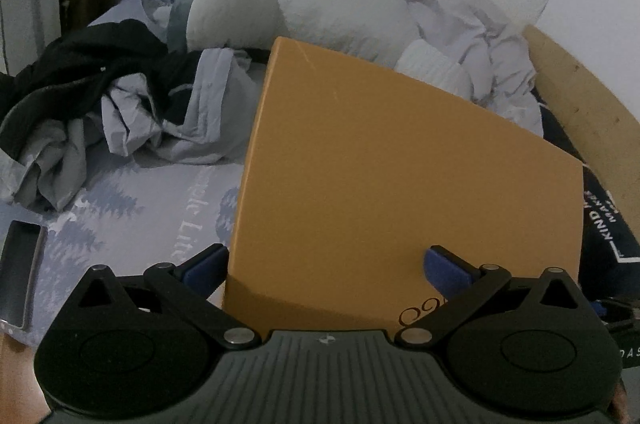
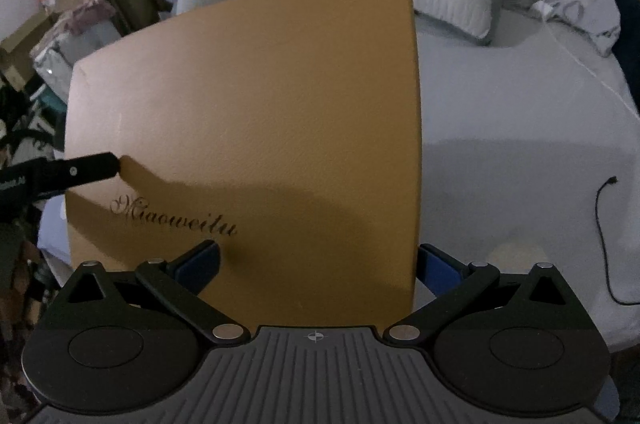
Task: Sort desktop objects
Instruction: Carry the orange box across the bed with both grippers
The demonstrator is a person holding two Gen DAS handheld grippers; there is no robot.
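Observation:
A flat tan box lid [image 1: 404, 176] with the script "Miaoweitu" fills both views; it also shows in the right wrist view [image 2: 248, 128]. My left gripper [image 1: 326, 264] is open, its blue pads straddling the lid's left near edge. My right gripper [image 2: 318, 262] is open, its pads straddling the lid's right near edge. The left gripper's black finger [image 2: 92, 170] shows over the lid's left edge in the right wrist view. Whether the pads touch the lid I cannot tell.
The lid is over a bed with a light blue sheet [image 2: 520, 128]. Crumpled clothes [image 1: 132, 112], a grey plush toy [image 1: 320, 4] and pillows lie behind. A black cable [image 2: 604, 244] lies at right. A wooden headboard [image 1: 580, 112] runs along the right.

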